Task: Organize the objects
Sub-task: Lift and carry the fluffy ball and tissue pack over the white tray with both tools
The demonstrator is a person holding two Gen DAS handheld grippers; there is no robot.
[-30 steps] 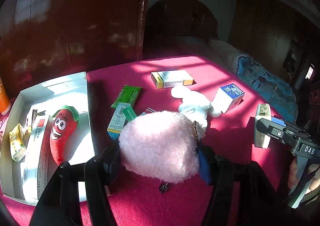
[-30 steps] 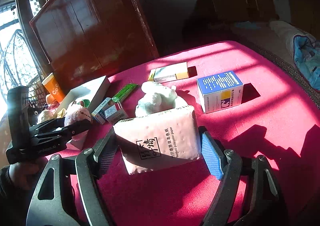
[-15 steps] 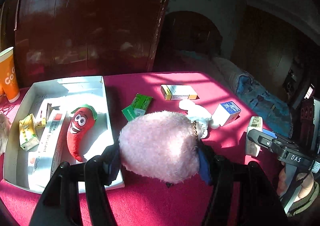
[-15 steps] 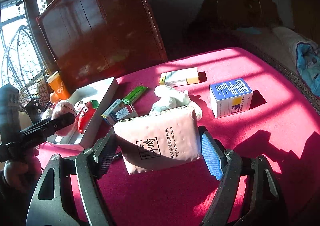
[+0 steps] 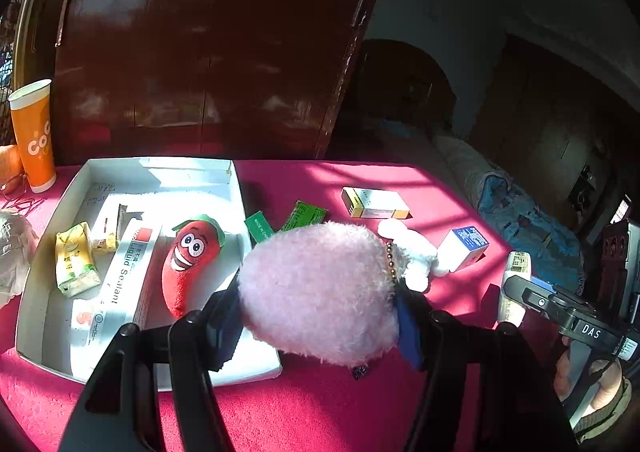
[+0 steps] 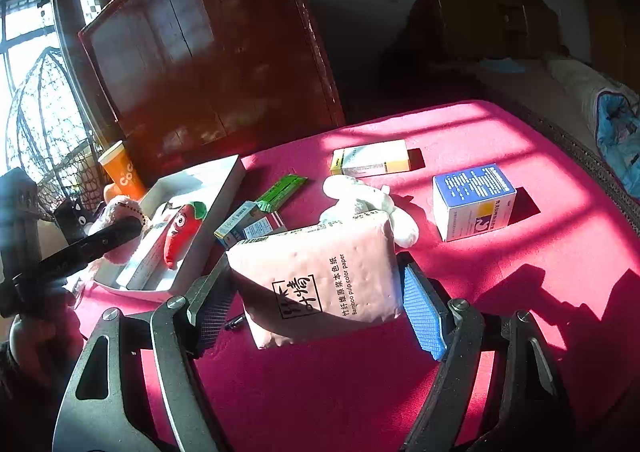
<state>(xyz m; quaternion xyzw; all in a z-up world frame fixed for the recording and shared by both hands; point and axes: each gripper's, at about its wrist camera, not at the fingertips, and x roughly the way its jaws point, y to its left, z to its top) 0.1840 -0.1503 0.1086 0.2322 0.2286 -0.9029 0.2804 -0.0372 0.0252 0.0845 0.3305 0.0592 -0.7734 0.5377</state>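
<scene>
Hard sunlight from the window at the left edge of the right wrist view; barred bright patches on the red tablecloth, crisp black shadows beside the blue box and across the cloth at lower right. White tray floor blown out to glare in the left wrist view; orange flare haze over the wooden cabinet; rear of room dim, detail lost. Fisheye bending and dark vignetting at all corners, foreground slightly soft.
</scene>
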